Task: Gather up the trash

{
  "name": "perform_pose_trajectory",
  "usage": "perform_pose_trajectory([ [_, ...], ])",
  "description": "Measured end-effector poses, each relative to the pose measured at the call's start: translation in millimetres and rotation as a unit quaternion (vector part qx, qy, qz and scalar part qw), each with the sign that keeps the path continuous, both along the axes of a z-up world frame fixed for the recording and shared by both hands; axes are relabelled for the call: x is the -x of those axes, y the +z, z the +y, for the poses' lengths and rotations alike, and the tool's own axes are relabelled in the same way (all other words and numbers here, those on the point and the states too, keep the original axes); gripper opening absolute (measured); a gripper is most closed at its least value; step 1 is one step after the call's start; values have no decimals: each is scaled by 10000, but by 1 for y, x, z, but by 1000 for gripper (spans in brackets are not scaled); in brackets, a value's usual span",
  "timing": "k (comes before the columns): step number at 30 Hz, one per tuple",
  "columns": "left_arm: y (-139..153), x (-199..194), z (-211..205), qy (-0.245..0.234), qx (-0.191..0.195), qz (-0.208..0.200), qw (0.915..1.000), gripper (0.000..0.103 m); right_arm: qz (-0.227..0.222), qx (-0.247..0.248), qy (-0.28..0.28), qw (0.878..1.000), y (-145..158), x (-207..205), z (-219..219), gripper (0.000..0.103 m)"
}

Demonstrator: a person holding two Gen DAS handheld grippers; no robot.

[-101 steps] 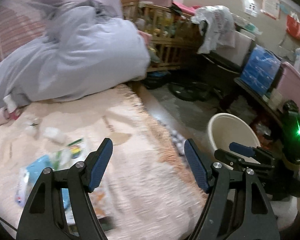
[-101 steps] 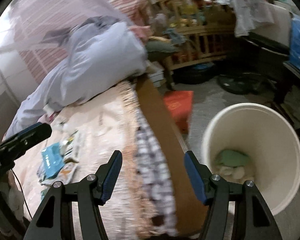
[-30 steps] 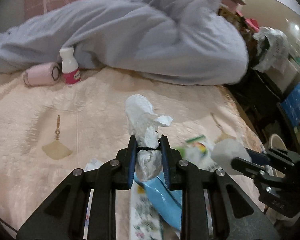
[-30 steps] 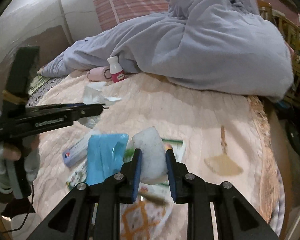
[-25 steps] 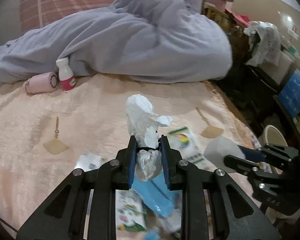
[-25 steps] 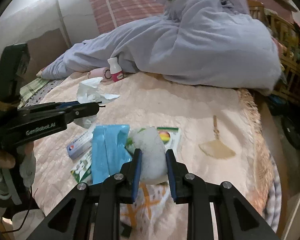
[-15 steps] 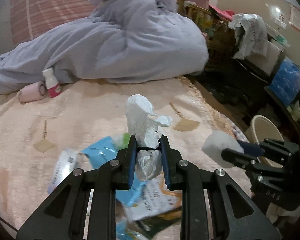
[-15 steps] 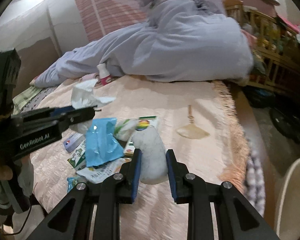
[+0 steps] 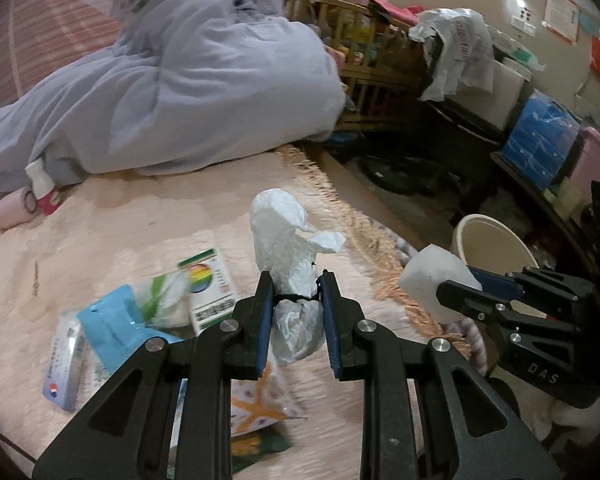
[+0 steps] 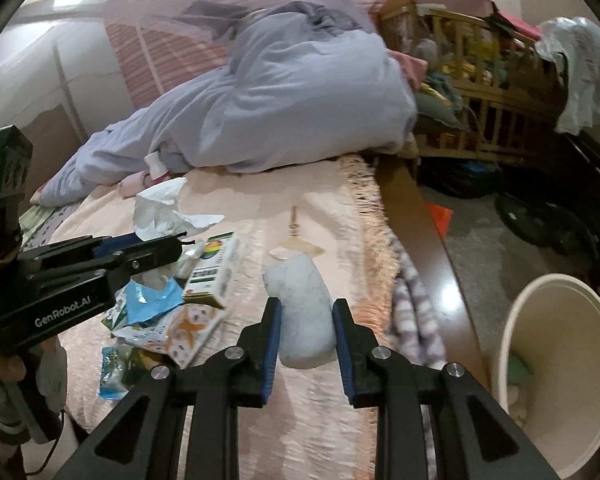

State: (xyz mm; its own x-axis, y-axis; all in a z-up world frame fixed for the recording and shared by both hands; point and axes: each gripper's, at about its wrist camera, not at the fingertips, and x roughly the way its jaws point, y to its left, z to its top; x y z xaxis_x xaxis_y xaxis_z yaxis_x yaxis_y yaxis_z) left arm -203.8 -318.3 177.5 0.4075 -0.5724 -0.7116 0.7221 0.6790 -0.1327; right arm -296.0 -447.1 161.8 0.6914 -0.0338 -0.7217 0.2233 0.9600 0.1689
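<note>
- Nearest the left wrist camera: left gripper [image 9: 297,302], fingers clamped on a crumpled white tissue [image 9: 288,236], held above the bed [image 9: 140,224].
- Close before the right wrist camera: right gripper [image 10: 303,328], fingers clamped on a white wad [image 10: 300,300], possibly foam.
- On the bed beyond: scattered wrappers [image 9: 112,320] and a small box [image 9: 214,284].
- Past the fringed bed edge, on the floor: cream bin [image 10: 580,364].
- Farthest: lilac quilt [image 9: 180,92].
</note>
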Motion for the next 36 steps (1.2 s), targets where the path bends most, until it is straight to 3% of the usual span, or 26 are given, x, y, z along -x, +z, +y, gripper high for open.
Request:
perform_pose_trajectory([
  [36,-2,40,-97,-1018,54,329,9942,21,19,-94,-1272,9918,0,85,-99,24],
])
